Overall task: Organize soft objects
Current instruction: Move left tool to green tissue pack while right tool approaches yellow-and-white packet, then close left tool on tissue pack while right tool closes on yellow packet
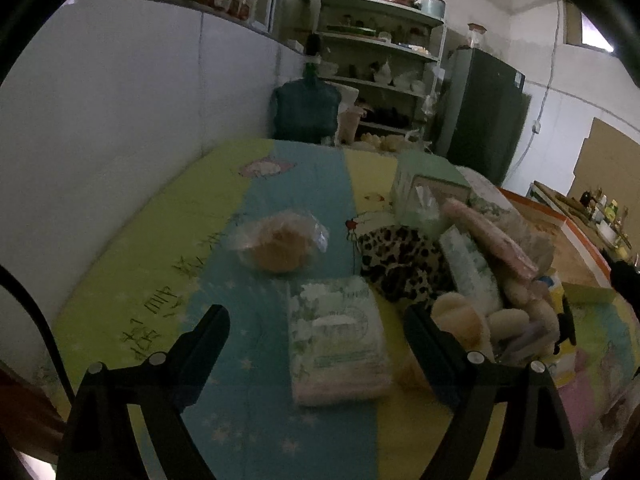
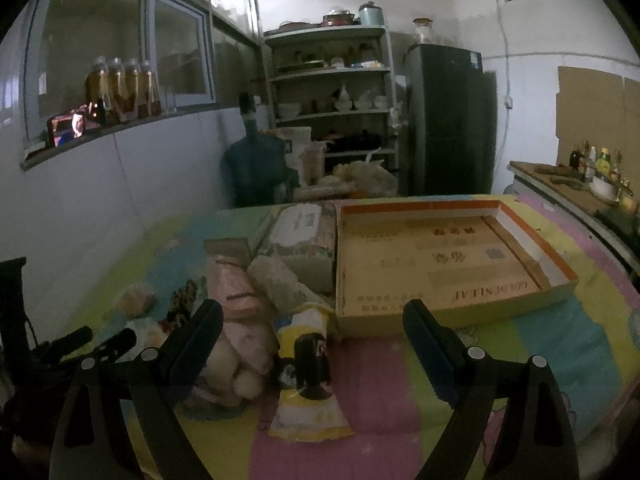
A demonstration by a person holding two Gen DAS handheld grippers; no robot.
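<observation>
My left gripper (image 1: 316, 330) stands open over a green-and-white tissue pack (image 1: 340, 350) lying flat on the colourful mat. Behind the pack are a bagged brown bun (image 1: 280, 246), a leopard-print cloth (image 1: 400, 264) and a pile of soft things with a pink pack (image 1: 496, 240) and plush pieces (image 1: 460, 320). My right gripper (image 2: 314, 332) is open above a yellow doll-like soft toy (image 2: 308, 364). A shallow orange-rimmed cardboard box (image 2: 560, 280) lies just behind it, nothing inside. The left gripper's fingers (image 2: 76, 340) show at the far left of the right wrist view.
A green tissue box (image 1: 424, 188) and a floral pack (image 2: 300, 236) sit at the back of the pile. A white wall (image 1: 120, 120) borders the mat's left side. Beyond the table stand a water jug (image 2: 256, 168), shelves (image 2: 332, 92), a dark fridge (image 2: 448, 120) and a counter (image 2: 568, 184) with bottles.
</observation>
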